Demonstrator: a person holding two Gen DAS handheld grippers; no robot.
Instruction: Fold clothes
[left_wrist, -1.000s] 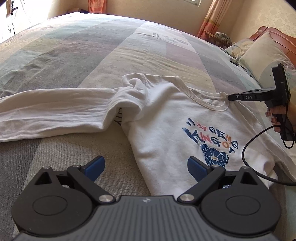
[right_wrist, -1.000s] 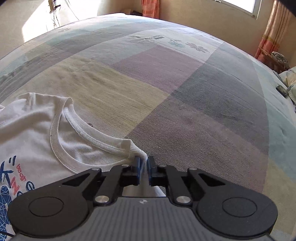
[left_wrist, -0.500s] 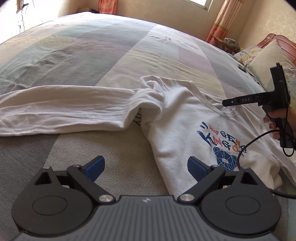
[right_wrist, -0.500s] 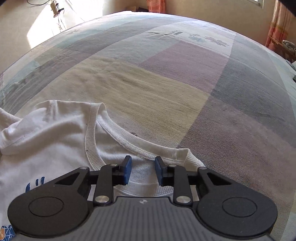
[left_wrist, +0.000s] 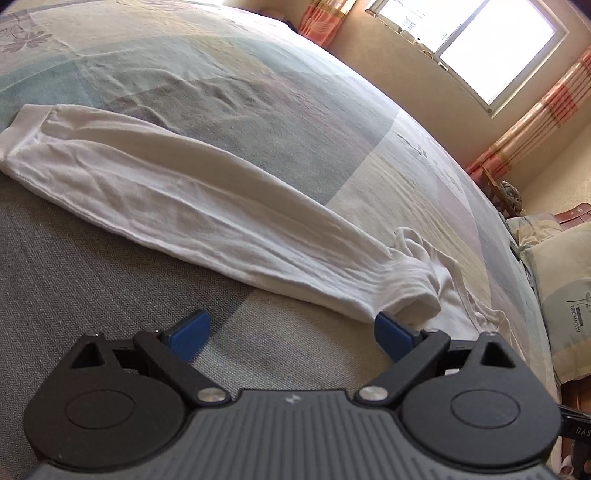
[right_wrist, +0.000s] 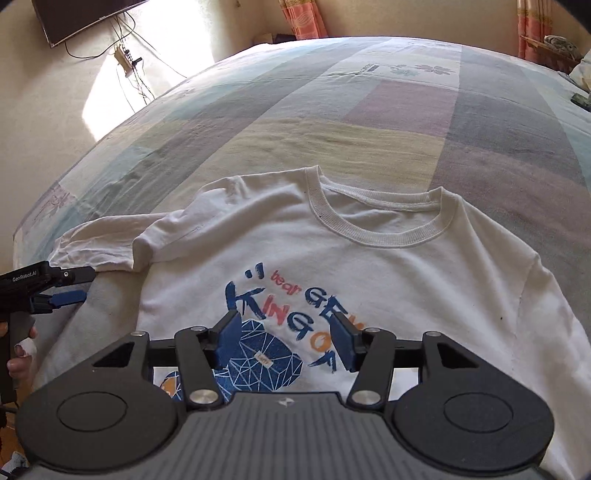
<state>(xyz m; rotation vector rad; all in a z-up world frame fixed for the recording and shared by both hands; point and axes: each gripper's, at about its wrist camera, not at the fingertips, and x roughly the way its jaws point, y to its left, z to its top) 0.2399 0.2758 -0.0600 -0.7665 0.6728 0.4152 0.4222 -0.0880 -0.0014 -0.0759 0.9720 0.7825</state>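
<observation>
A white long-sleeved shirt (right_wrist: 388, 266) with a blue and orange print (right_wrist: 280, 317) lies face up on the bed, collar (right_wrist: 380, 236) toward the far side. Its long sleeve (left_wrist: 207, 199) stretches flat to the left, cuff (left_wrist: 22, 125) at the far end. My left gripper (left_wrist: 291, 332) stands open just before the sleeve's shoulder end with nothing between its fingers; it also shows as the left gripper (right_wrist: 86, 285) by the sleeve in the right wrist view. My right gripper (right_wrist: 286, 336) hovers over the chest print, its jaws opening, not pinching any cloth.
The bed (right_wrist: 369, 110) has a patchwork cover with bare room beyond the collar. Pillows (left_wrist: 565, 295) and a wooden headboard lie at the right. A window (left_wrist: 491, 44) with striped curtains is behind. A wall TV (right_wrist: 74, 18) and cables hang past the bed's left edge.
My right gripper let go of the shirt's shoulder by the collar, opened and drew back over the chest print. My left gripper swung left and rolled, now facing the sleeve.
</observation>
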